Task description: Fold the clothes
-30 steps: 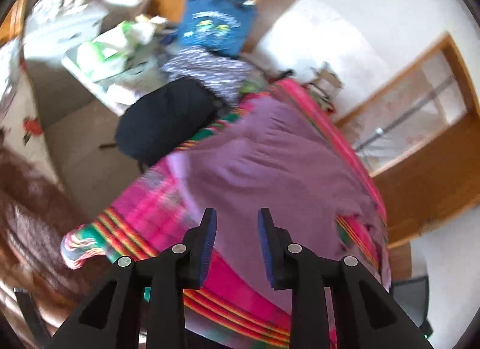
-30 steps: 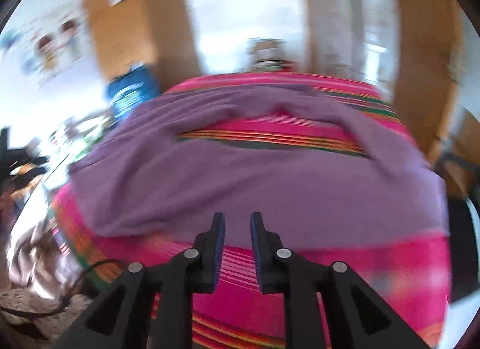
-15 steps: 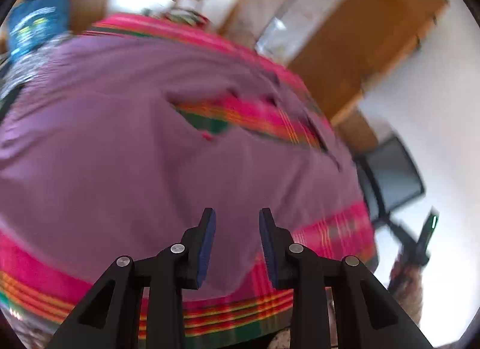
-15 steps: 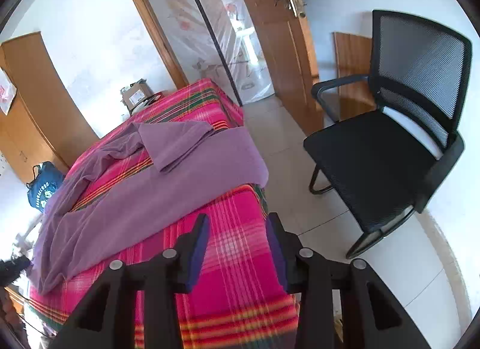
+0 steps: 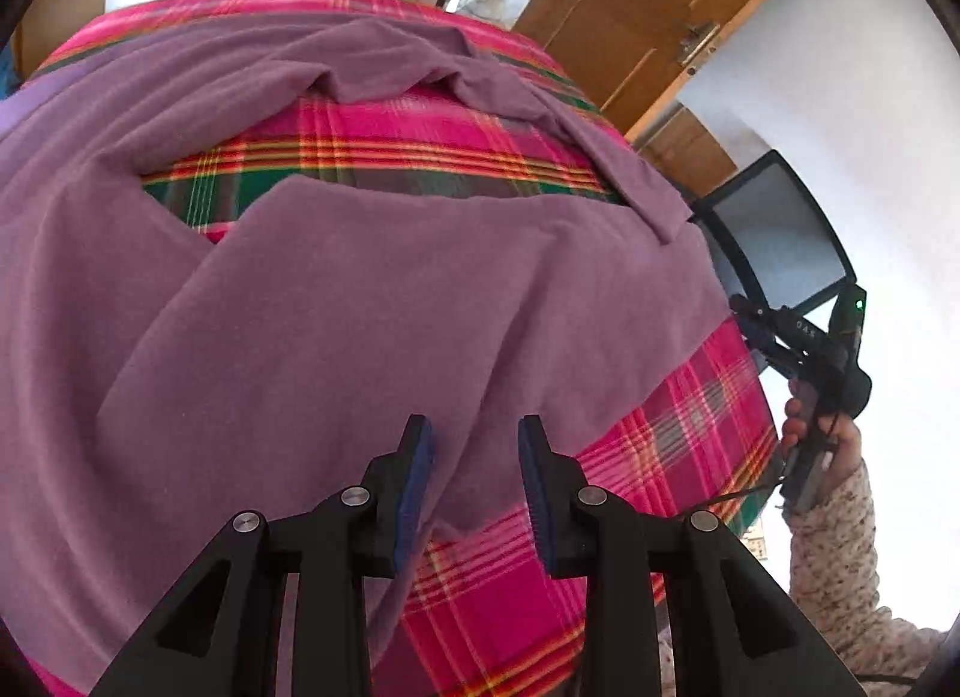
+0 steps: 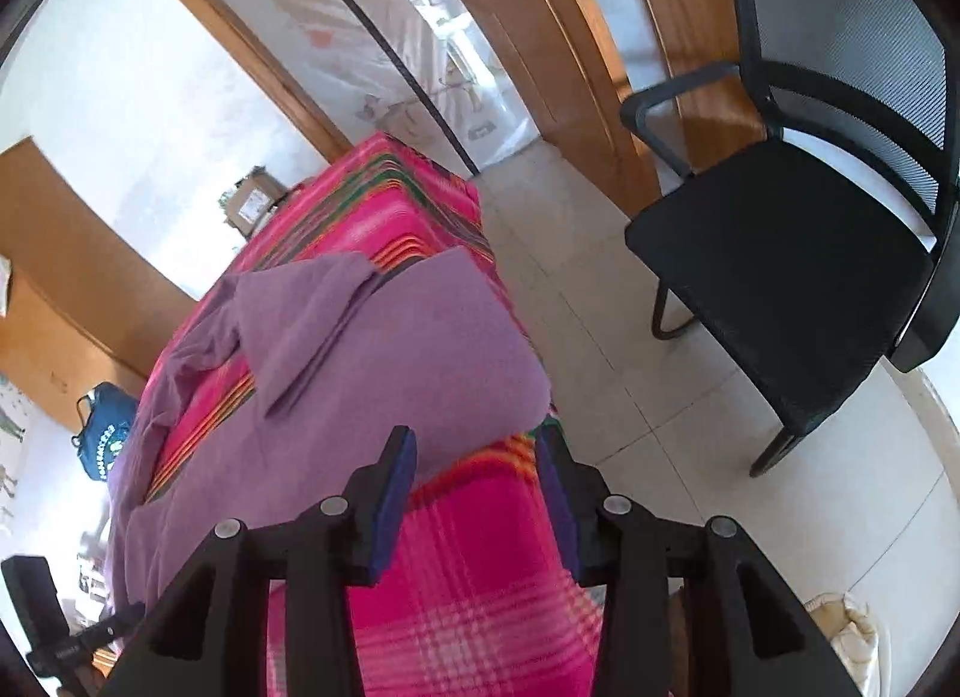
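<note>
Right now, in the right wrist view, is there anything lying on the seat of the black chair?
No, the seat of the black chair is bare; nothing lies on it.

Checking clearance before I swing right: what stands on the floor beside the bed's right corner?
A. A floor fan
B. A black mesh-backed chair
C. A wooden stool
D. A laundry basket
B: the right wrist view shows a black chair with a mesh back on the tiled floor beside the plaid-covered bed.
</note>
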`<move>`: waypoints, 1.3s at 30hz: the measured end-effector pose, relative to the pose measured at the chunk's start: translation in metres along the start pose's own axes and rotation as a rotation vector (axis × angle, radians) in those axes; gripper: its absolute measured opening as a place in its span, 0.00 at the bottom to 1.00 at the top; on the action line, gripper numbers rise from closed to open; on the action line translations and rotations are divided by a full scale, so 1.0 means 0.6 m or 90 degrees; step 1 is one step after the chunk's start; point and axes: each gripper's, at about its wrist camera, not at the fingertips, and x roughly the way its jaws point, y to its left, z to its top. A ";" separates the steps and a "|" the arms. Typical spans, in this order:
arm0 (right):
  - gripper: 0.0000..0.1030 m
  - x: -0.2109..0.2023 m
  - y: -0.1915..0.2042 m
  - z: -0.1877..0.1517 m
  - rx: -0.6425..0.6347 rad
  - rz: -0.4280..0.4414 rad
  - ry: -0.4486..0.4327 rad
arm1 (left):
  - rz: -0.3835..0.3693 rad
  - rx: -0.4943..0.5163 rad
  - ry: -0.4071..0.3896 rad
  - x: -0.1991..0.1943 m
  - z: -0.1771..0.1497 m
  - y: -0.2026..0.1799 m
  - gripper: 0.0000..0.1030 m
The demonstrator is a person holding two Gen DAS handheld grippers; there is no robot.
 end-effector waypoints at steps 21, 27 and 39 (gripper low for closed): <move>0.05 -0.002 0.037 0.012 -0.054 -0.033 -0.047 | -0.012 -0.030 0.004 0.018 0.006 0.010 0.30; 0.05 -0.056 0.056 0.008 -0.065 -0.019 -0.099 | -0.010 -0.033 0.002 0.015 0.003 0.009 0.30; 0.05 -0.143 0.071 -0.001 -0.089 -0.062 -0.173 | -0.033 -0.021 -0.002 0.002 -0.010 -0.002 0.30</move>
